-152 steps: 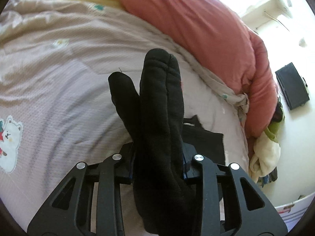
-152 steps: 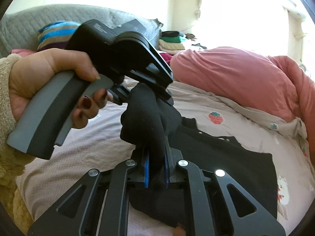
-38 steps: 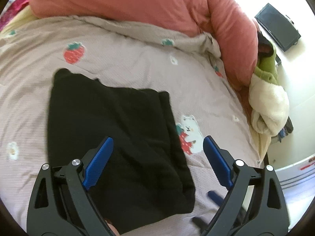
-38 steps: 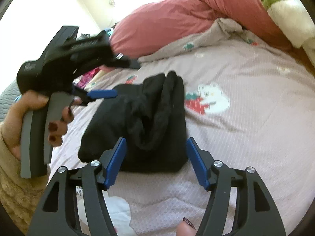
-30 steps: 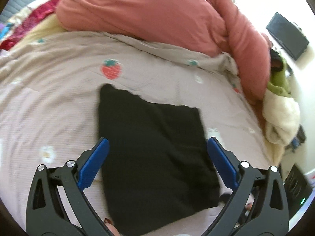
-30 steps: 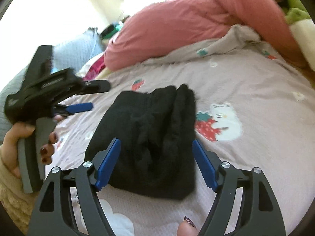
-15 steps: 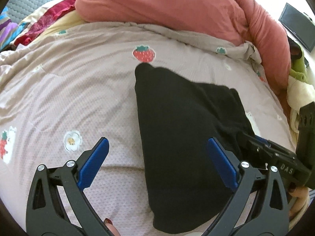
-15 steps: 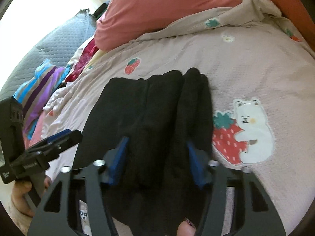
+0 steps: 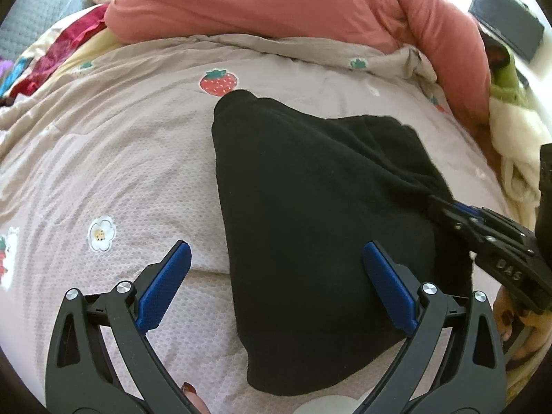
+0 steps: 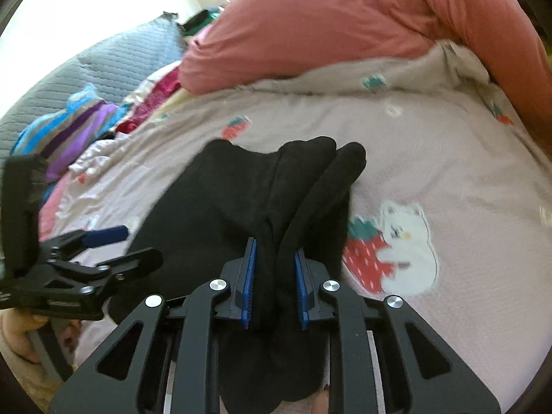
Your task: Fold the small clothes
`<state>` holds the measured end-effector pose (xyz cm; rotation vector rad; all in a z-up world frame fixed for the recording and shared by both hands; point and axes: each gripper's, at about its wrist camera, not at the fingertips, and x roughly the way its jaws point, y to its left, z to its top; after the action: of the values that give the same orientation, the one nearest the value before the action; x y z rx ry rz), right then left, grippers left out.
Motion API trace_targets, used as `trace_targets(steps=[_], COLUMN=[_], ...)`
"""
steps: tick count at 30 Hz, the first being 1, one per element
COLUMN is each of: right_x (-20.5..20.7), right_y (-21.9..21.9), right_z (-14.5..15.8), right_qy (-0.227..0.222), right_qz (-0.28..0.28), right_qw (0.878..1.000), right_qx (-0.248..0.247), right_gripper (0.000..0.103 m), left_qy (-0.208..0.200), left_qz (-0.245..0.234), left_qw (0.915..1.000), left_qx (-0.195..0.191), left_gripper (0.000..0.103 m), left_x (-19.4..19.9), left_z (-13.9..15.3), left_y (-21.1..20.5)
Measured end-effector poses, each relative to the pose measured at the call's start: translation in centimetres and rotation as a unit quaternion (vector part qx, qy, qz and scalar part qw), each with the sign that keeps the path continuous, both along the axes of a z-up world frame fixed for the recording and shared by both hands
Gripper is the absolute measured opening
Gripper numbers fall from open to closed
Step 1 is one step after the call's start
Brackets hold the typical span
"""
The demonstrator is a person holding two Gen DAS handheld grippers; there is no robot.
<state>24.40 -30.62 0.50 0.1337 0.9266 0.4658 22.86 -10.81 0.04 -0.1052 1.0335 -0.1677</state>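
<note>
- Bed sheet [image 9: 103, 172], pale pink-grey with a dotted weave, filling most of both views; printed with a strawberry [image 9: 218, 81] above centre and a white flower [image 9: 101, 233] at left in the left wrist view.
- Bear-with-strawberry print [image 10: 393, 248] at right of centre in the right wrist view.
- Salmon duvet [image 9: 293, 3] bunched across the top of both views (a grey quilted surface [image 10: 103, 65] and striped fabric [image 10: 69, 127] at upper left of the right wrist view).
- Dark rectangular object [image 9: 505, 31] at upper right, against a bright wall.
- Black garment [image 9: 310, 214] lying flat on the sheet at centre of the left wrist view, one edge bunched up at the right.
- Left gripper [image 9: 276, 283] spread wide, hovering over the garment's near part, clamping nothing.
- Right gripper [image 10: 274, 284] closed narrow on the bunched folds of the garment, blue pads [image 10: 249, 279] pressed against the cloth.
</note>
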Motion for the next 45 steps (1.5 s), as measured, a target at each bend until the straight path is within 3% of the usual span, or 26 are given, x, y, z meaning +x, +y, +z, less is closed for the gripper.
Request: trace_targets(steps=[3,8,16,25,27,31,38,45], right_x=[0.0,-0.5,-2.7,-7.8,-9.2,-11.7,-15.1,-17.1], right_y=[-0.2,-0.3,-0.2,-1.3,-1.3,-1.1,-0.6,-0.4], right_z=[-1.9,-1.9,-0.3,3.5,4.4,5.3,5.3,3.1], right_qy=[0.015,0.010,-0.022,-0.089,-0.105,-0.130,-0.131,-0.090], right_qz=[-0.013,-0.035,-0.043,-0.059,-0.062,-0.066,-0.068,-0.093], right_qw=[1.000,0.999,0.998,0.993,0.991,0.988,0.988,0.991], right_qx=[-0.010,-0.017,-0.049,-0.049,-0.051,-0.054,-0.052,-0.035], right_gripper=[0.031,0.042,0.045,0.077,0.088,0.096,0.098,0.098], left_qy=[0.008,0.010,-0.007,-0.057,-0.067,-0.084,-0.097,-0.085], left_qz=[-0.001,0.005,0.008,0.012,0.013,0.016,0.031,0.040], left_qw=[1.0000,0.9999,0.9999,0.9982,0.9976,0.9961,0.9947,0.9955], left_qx=[0.000,-0.007,-0.006,-0.014,-0.015,-0.019,-0.009,-0.003], left_gripper=[0.093,0.093,0.093,0.093,0.093,0.093,0.093,0.093], left_x=[-0.1,-0.4,-1.8,-5.5,-6.4,-8.7,-12.3,-14.6], left_z=[-0.5,-0.7,0.5,3.6,4.1,5.0,4.7,2.6], left_y=[-0.2,0.1,0.5,1.1,1.3,2.0,3.0,4.1])
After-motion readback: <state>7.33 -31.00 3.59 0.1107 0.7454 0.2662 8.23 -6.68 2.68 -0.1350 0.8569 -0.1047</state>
